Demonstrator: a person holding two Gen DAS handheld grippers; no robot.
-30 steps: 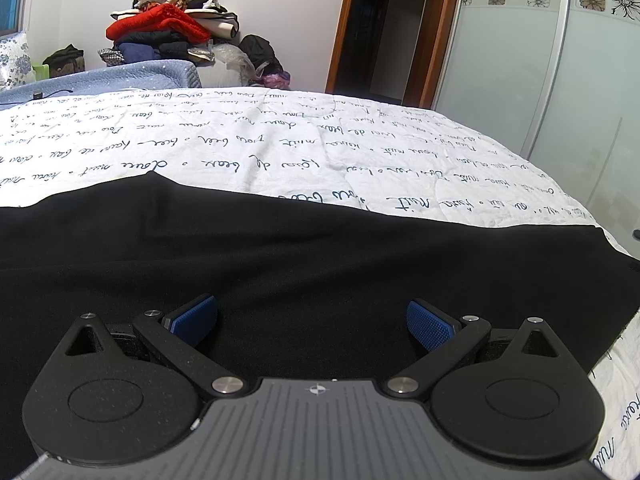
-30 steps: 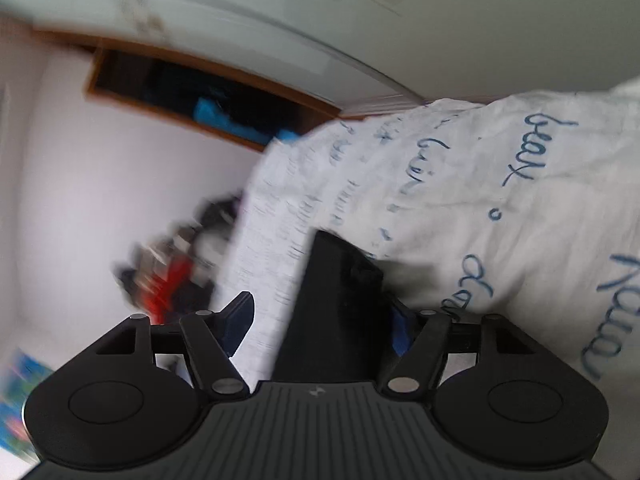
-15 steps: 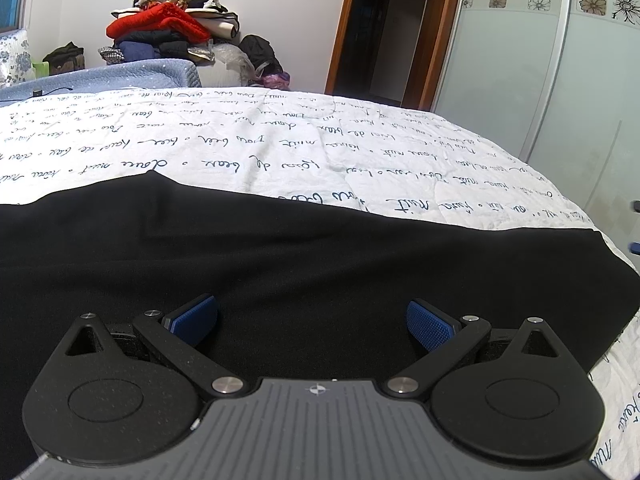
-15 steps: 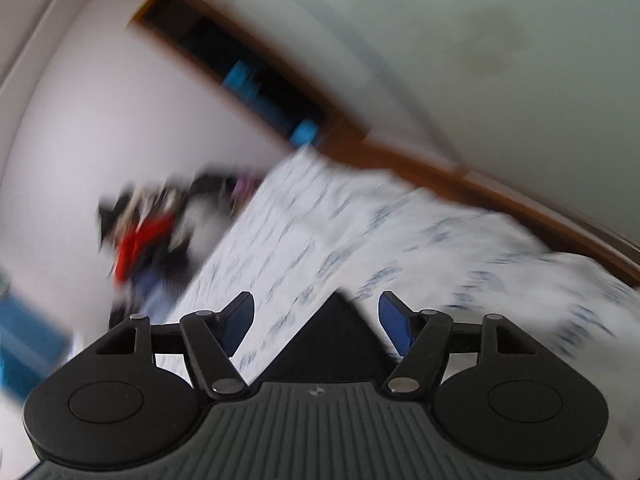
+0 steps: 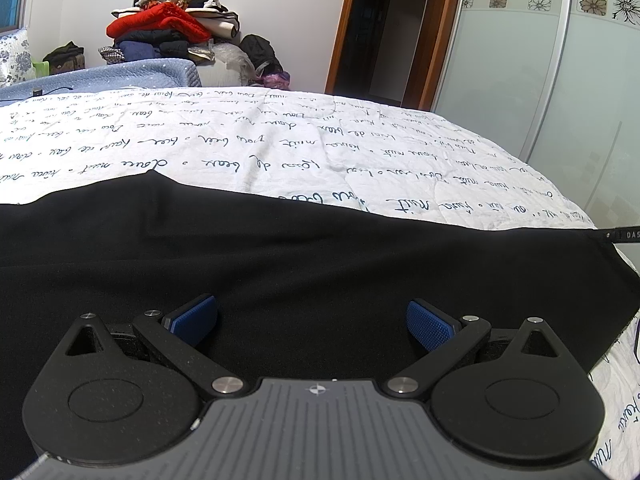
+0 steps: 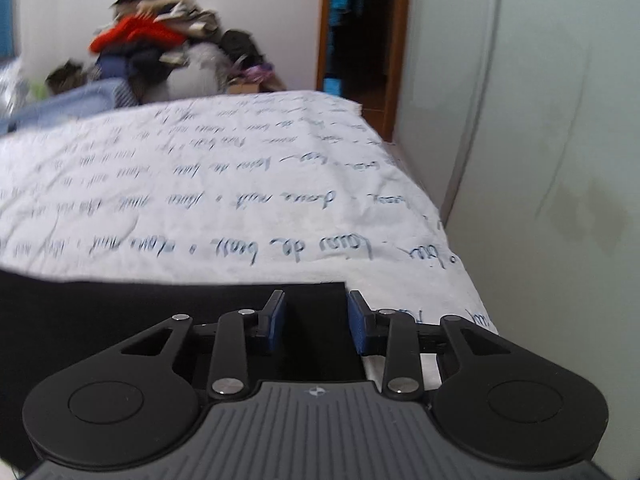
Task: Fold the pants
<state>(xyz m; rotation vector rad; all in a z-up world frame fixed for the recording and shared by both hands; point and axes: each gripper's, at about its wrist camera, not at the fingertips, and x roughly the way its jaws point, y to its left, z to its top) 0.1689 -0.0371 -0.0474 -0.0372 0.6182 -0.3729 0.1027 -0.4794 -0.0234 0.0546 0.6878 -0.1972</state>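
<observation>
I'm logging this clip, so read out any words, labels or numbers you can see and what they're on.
"DAS", cut off by the frame edge: small strap beside the black pants.
Blue cursive script, upside down, not reliably readable: white printed bedspread.
Right wrist view: script too blurred to read.

The pants under my left gripper are matt black cloth, smooth and lint-free. The bedspread is white quilted cloth, lightly creased, printed with dark script. My left gripper's pads are blue textured rubber on matt black plastic arms with bright metal screws. At the upper right of the frame, the wardrobe door looks frosted and glossy; the door frame is varnished wood.
</observation>
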